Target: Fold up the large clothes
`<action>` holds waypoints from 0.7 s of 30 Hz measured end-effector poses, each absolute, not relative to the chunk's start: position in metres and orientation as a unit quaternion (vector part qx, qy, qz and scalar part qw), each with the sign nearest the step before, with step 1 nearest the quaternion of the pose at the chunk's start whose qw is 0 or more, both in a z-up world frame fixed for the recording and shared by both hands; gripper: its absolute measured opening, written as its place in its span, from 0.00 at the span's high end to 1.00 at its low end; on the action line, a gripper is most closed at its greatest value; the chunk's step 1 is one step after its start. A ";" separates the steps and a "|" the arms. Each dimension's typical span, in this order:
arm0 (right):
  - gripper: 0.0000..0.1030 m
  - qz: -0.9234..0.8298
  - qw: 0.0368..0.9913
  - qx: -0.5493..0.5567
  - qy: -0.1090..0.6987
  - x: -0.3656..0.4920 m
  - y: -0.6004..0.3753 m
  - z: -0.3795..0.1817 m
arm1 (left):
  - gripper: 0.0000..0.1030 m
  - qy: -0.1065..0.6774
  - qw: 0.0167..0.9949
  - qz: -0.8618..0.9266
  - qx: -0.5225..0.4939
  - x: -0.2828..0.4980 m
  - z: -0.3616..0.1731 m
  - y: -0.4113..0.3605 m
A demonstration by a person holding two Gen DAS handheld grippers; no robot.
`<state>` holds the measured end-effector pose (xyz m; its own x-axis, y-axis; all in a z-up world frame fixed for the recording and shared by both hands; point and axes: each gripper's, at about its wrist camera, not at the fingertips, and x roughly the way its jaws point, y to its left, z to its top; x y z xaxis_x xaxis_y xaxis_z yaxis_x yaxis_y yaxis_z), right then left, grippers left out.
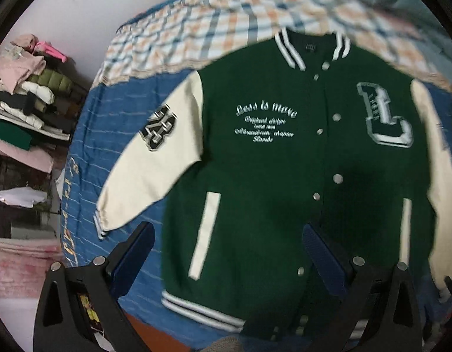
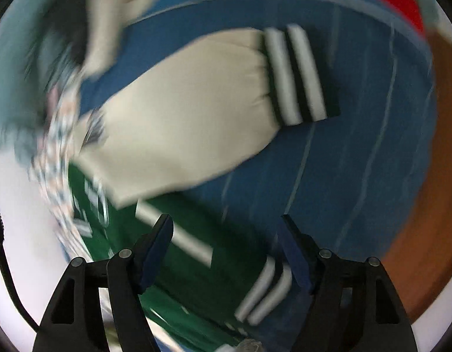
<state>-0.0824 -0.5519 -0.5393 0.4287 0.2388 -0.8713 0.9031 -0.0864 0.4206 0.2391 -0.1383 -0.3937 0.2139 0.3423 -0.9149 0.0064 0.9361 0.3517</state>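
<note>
A green varsity jacket (image 1: 270, 176) with cream sleeves lies face up and snapped shut on a blue striped bedsheet (image 1: 123, 117). Its collar points to the far side. My left gripper (image 1: 229, 249) hovers open over the lower left front, near the striped hem (image 1: 202, 308); nothing sits between its blue pads (image 1: 135, 252). The right wrist view is blurred. It shows a cream sleeve (image 2: 182, 117) with a striped cuff (image 2: 299, 76) spread on the sheet. My right gripper (image 2: 226, 234) is open above the hem corner (image 2: 264, 293) of the green body (image 2: 196, 278), not touching it.
A plaid cloth (image 1: 226, 29) covers the far end of the bed behind the collar. Shelves with piled folded clothes (image 1: 29, 88) stand at the left by a white wall. Brown floor (image 2: 431, 205) shows past the sheet's edge on the right.
</note>
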 end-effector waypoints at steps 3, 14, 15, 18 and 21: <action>0.27 -0.333 0.506 0.705 0.370 -0.091 -0.575 -0.581 | 0.00 0.626 0.757 0.127 0.138 0.252 -0.428 -0.142; 0.79 -0.432 0.577 0.642 0.264 -0.022 -0.631 -0.547 | 0.00 0.604 0.774 0.126 0.141 0.288 -0.493 -0.139; 0.80 -0.434 0.599 0.618 0.266 -0.009 -0.635 -0.529 | 0.00 0.600 0.777 0.128 0.140 0.290 -0.494 -0.132; 0.82 -0.417 0.664 0.555 0.279 0.036 -0.636 -0.474 | 0.00 0.597 0.780 0.139 0.127 0.294 -0.495 -0.106; 0.83 -0.369 0.742 0.474 0.298 0.111 -0.608 -0.401 | 0.00 0.599 0.778 0.162 0.102 0.297 -0.490 -0.066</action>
<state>0.1112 -0.6075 -0.4013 0.5490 -0.2651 -0.7927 0.8307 0.2778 0.4824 0.2969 -0.0656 -0.4904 0.2307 0.3746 -0.8980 -0.1292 0.9265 0.3533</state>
